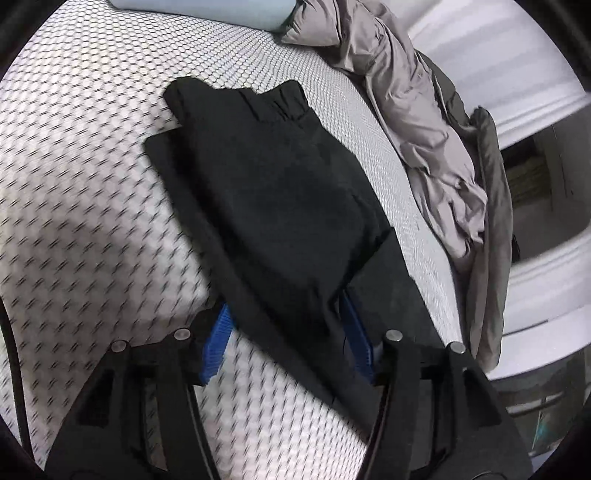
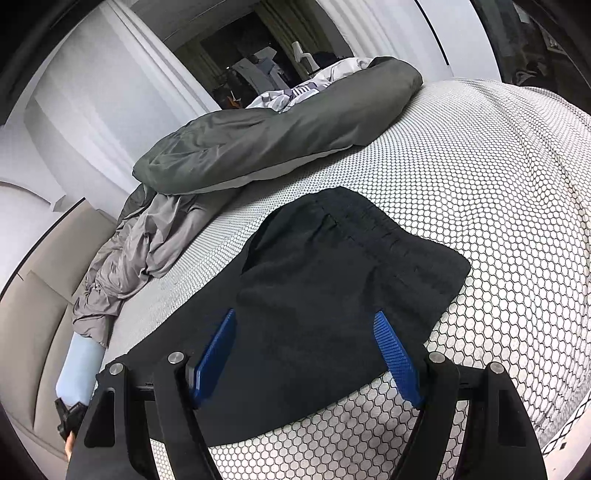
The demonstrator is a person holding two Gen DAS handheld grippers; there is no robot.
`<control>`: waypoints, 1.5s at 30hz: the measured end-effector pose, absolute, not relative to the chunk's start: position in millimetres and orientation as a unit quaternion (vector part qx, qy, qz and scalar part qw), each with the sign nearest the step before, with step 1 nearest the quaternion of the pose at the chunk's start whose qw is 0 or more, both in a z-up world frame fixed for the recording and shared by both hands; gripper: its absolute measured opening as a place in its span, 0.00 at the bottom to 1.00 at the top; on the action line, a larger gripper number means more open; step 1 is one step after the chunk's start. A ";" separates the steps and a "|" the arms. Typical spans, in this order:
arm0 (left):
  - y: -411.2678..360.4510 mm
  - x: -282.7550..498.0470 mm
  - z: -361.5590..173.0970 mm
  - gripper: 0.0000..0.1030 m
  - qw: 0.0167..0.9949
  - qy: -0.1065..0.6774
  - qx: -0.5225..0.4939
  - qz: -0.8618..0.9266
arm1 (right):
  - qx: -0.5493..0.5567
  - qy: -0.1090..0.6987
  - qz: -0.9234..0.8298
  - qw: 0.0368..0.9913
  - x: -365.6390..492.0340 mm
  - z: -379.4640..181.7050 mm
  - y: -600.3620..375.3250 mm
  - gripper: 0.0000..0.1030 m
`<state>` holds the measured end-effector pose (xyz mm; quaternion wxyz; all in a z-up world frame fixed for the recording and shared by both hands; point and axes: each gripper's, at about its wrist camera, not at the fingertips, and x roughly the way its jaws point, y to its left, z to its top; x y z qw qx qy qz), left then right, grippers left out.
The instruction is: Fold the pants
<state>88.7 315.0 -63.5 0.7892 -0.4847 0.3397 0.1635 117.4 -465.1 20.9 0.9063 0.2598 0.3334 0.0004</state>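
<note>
The black pants (image 1: 273, 206) lie folded on the bed (image 1: 74, 155), on its white cover printed with a dark honeycomb pattern, the gathered waistband at the far end in the left wrist view. A folded upper layer rests on a wider lower layer that sticks out along its left and near right edges. The left tongs (image 1: 288, 332) are spread, the near end of the pants lying between the blue pads without being pinched. The right tongs (image 2: 306, 354) are spread wide just above the near edge of the pants (image 2: 332, 280), holding nothing. A rumpled grey duvet (image 1: 424, 122) is bunched along the bed's right side in the left view, well apart from the pants, and a pale blue pillow (image 1: 207, 11) lies at the far end.
</note>
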 end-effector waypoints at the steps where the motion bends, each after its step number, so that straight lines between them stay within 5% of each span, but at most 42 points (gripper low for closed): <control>1: 317.6 95.8 -63.9 0.43 0.791 0.336 -0.480 0.175 | 0.259 0.335 0.000 0.906 117.0 20.4 -465.4 0.76; 2: 319.6 97.8 -63.4 0.17 0.793 0.329 -0.476 0.188 | 0.256 0.336 -0.001 0.906 115.7 19.6 -466.7 0.76; 3: 324.7 103.8 -65.3 0.01 0.796 0.322 -0.478 0.189 | 0.255 0.337 -0.002 0.906 114.4 19.0 -468.6 0.76; 14: 329.3 85.3 -51.2 0.01 0.818 0.301 -0.445 0.203 | 0.404 0.371 0.007 0.836 113.4 -40.1 -535.3 0.75; 16: 329.1 88.4 -50.2 0.01 0.820 0.302 -0.441 0.205 | 0.405 0.352 0.008 0.844 123.9 -40.7 -534.8 0.62; 18: 327.0 88.4 -47.9 0.01 0.825 0.301 -0.431 0.207 | 0.383 0.341 -0.012 0.858 135.5 -42.7 -533.3 0.35; 21: 322.3 78.5 -39.6 0.01 0.837 0.297 -0.416 0.197 | 0.400 0.329 -0.030 0.855 137.1 -50.6 -538.0 0.10; 31: 295.8 52.1 -36.2 0.01 0.855 0.345 -0.341 0.185 | 0.340 0.344 -0.068 0.873 63.2 -27.3 -546.5 0.08; 34: 299.8 49.8 -33.5 0.05 0.849 0.349 -0.350 0.187 | 0.312 0.379 -0.072 0.868 69.9 -36.3 -546.8 0.16; 38: 296.3 39.2 -12.5 0.28 0.860 0.327 -0.312 0.238 | 0.335 0.323 -0.090 0.881 53.5 -17.2 -561.7 0.56; 41: 286.1 40.4 -2.7 0.49 0.868 0.320 -0.298 0.236 | 0.351 0.323 -0.091 0.874 57.0 -24.2 -568.7 0.50; 42: 282.8 41.5 -0.9 0.53 0.869 0.319 -0.295 0.236 | 0.355 0.331 -0.094 0.869 59.6 -30.1 -569.4 0.24; 45: 274.1 44.5 7.9 0.56 0.870 0.311 -0.294 0.244 | 0.352 0.318 -0.090 0.876 57.2 -23.7 -568.0 0.12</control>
